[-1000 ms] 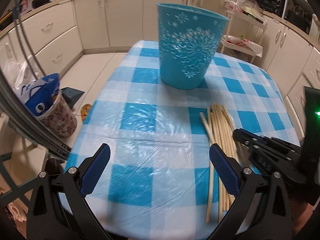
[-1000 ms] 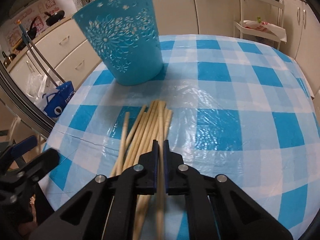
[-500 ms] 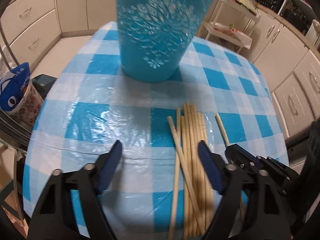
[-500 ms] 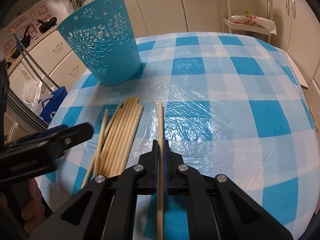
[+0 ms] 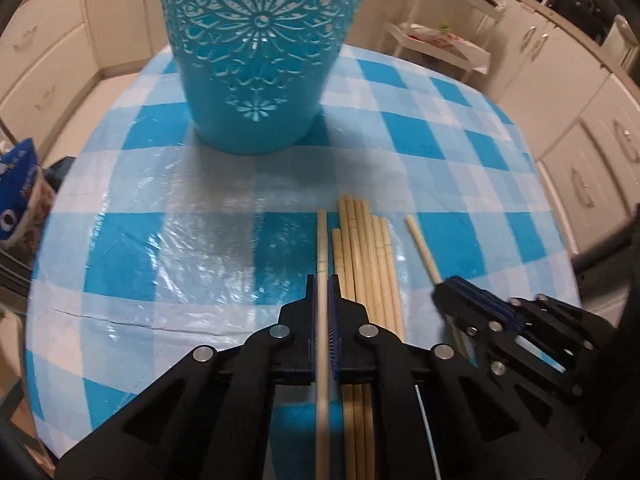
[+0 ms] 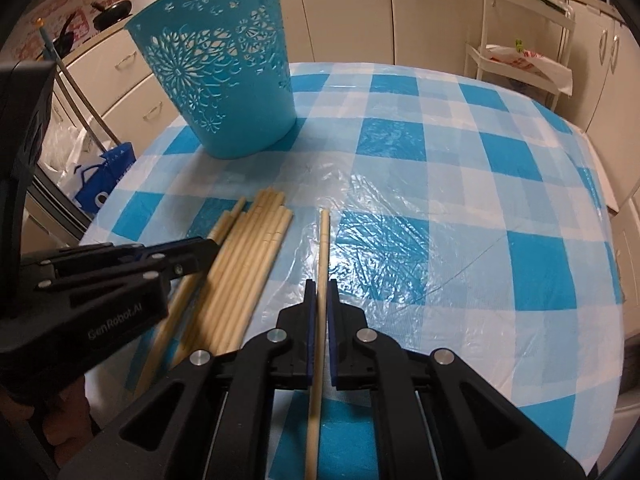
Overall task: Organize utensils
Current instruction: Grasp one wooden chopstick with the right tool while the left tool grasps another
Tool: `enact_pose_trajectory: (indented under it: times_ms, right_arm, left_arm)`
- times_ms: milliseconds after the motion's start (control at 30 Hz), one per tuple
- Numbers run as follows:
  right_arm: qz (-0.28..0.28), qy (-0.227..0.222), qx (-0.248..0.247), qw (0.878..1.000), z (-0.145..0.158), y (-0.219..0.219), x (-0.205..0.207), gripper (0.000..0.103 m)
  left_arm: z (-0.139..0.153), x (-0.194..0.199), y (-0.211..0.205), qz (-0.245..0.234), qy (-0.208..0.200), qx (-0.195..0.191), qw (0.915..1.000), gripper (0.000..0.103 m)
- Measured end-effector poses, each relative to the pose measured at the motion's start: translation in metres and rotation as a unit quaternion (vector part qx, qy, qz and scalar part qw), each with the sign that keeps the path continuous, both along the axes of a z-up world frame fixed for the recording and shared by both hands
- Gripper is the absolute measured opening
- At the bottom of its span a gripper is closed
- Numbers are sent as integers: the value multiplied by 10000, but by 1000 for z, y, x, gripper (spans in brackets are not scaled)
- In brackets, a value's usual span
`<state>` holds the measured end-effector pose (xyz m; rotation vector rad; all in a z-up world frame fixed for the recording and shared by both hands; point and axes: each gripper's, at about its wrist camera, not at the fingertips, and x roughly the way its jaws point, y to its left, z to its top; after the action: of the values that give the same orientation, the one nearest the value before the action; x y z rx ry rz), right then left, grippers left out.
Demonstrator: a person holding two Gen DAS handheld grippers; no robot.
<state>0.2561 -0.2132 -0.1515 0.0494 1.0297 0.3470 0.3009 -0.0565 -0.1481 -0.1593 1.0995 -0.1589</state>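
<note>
Only right-wrist view shows basket (image 6: 224, 80) rim.

Home kitchen, cream cabinets (image 6: 344, 8), frying pan (image 6: 114, 10) on the counter, checked tablecloth (image 6: 440, 184)

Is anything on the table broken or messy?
Nothing broken. The tablecloth is wrinkled, with a crease or split near its edge. Chopsticks lie loose beside the upright blue basket, not in it.
</note>
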Motion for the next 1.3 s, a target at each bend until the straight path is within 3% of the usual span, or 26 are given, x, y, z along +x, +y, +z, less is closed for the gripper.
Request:
enact_pose_trajectory:
  times_ms: [100,233,500,833,1167,1300]
  right_arm:
    - [-206,167,517,9983,-2,-13,0,6]
    - [-367,224,761,9962,-3,-19,-2,6]
    - [-399,203,744,9962,-4,-18,-4,6]
    - [-175,64,301,9994,-1,-8,-2,6]
    - [-240,73,522,9983,-3,-13,-3,6]
    - [-214,117,521,9983,-2,-13,-1,6]
  left_arm:
    - [6,-5,6,4,-91,-162,9998,5]
    - [16,-8,14,51,-195,-301,9993,5]
    - [1,-3,24,0,158,-279,9995,5]
    - [-1,-2,26,-19,115,-204,9997,5]
    - [6,-6,30,-144,70,-157,9997,5]
    - [1,-1,31,-160,233,-105,9995,5]
